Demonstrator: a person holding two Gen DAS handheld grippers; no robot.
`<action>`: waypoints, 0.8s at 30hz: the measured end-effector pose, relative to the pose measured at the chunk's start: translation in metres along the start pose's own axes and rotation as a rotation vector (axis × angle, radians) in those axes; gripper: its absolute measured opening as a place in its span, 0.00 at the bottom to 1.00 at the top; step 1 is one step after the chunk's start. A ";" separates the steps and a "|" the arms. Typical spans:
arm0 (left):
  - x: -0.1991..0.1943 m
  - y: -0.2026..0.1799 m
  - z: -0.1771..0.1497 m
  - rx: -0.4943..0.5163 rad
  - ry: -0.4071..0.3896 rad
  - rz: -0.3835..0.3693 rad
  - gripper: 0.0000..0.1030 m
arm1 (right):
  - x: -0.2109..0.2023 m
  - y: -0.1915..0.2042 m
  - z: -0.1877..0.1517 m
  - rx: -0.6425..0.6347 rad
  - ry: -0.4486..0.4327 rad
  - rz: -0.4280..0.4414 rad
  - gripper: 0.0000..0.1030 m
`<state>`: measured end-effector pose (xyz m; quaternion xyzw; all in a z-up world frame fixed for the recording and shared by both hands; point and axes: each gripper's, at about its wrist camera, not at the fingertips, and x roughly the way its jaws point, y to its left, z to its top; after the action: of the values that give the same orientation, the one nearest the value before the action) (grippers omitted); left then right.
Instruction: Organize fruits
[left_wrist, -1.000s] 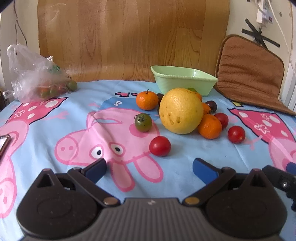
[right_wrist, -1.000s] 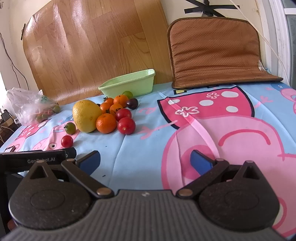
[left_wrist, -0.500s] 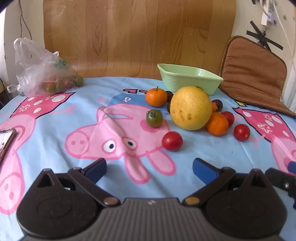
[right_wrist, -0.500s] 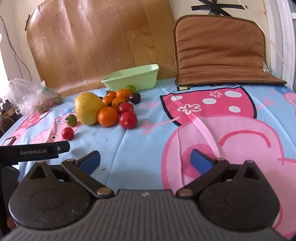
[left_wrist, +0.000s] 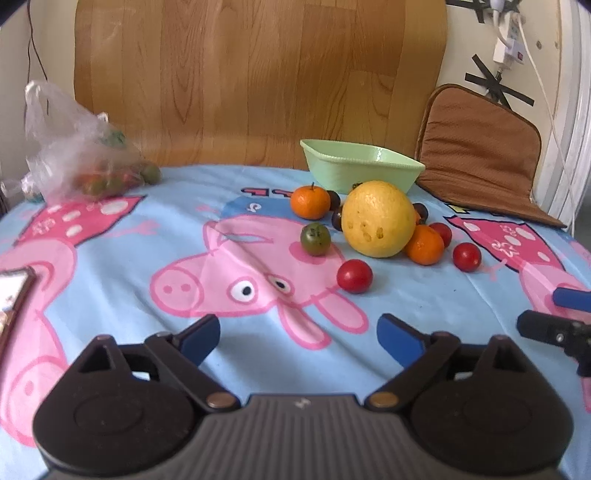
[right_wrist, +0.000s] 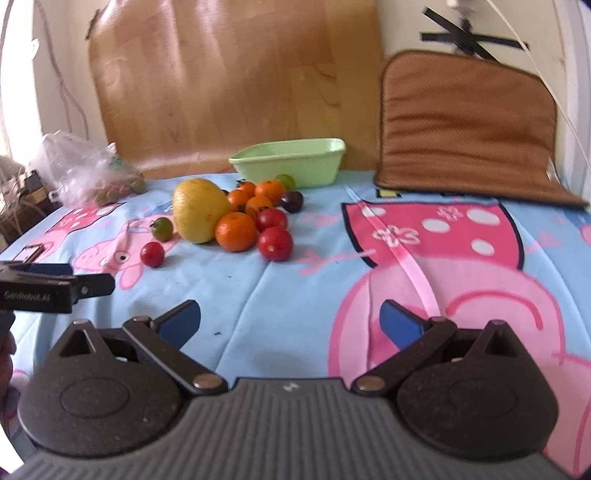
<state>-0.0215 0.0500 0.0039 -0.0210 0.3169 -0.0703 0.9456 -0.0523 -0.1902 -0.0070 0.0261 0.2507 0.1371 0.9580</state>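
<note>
A pile of fruit lies on the cartoon-pig tablecloth: a large yellow citrus (left_wrist: 377, 218) (right_wrist: 199, 210), several small oranges (left_wrist: 310, 202) (right_wrist: 236, 232), red tomatoes (left_wrist: 354, 276) (right_wrist: 274, 243), a green tomato (left_wrist: 315, 239) (right_wrist: 161, 229) and dark plums (right_wrist: 291, 201). A pale green bowl (left_wrist: 360, 170) (right_wrist: 291, 162) stands behind the pile. My left gripper (left_wrist: 299, 334) is open and empty, short of the red tomato. My right gripper (right_wrist: 290, 323) is open and empty, nearer than the pile and to its right.
A clear plastic bag of fruit (left_wrist: 85, 155) (right_wrist: 92, 173) lies at the back left. A brown cushion (left_wrist: 480, 155) (right_wrist: 469, 129) leans at the back right, a wooden board (left_wrist: 258, 81) behind the bowl. A phone (left_wrist: 11, 295) lies at the left edge.
Both grippers have swung so the fruit pile shifts right in each view; the left one has drawn back a little and the right one has come closer. Both stay open.
</note>
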 end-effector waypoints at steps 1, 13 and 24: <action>0.002 -0.001 0.001 0.001 0.006 -0.010 0.89 | 0.001 0.001 0.001 -0.010 -0.005 0.004 1.00; 0.033 -0.024 0.026 0.072 0.033 -0.073 0.62 | 0.027 0.008 0.020 -0.136 -0.010 0.002 0.65; 0.038 -0.039 0.021 0.157 0.005 -0.026 0.26 | 0.063 0.006 0.036 -0.142 0.058 0.042 0.29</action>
<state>0.0166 0.0052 0.0007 0.0490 0.3123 -0.1073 0.9426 0.0163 -0.1668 -0.0050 -0.0407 0.2671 0.1755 0.9467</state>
